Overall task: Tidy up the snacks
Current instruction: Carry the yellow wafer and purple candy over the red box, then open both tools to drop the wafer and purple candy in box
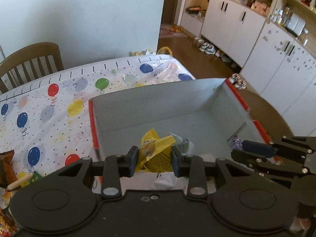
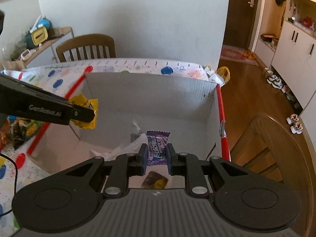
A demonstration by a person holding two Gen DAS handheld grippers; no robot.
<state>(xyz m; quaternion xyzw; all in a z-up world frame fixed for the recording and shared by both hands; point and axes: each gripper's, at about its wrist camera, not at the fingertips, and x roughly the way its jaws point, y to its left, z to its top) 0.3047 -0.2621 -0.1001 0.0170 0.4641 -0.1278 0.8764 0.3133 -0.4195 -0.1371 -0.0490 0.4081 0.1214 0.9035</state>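
An open cardboard box (image 1: 158,106) with red-edged walls stands on the balloon-print table. My left gripper (image 1: 154,157) hangs over its near part, shut on a yellow snack packet (image 1: 156,148) with a smiling face on it. The right wrist view shows that same packet (image 2: 86,110) held over the box's left side (image 2: 150,98). My right gripper (image 2: 157,156) is shut on a purple wrapped candy (image 2: 157,147) above the box's near right part; in the left wrist view it is the black gripper (image 1: 244,147) at the right wall. A small brown and yellow snack (image 2: 155,181) lies on the box floor.
Loose snack packets (image 1: 7,167) lie on the tablecloth (image 1: 49,106) left of the box. A wooden chair (image 2: 86,48) stands behind the table, another chair back (image 2: 276,148) at the right. White cabinets (image 1: 246,29) and shoes (image 1: 207,48) line the floor beyond.
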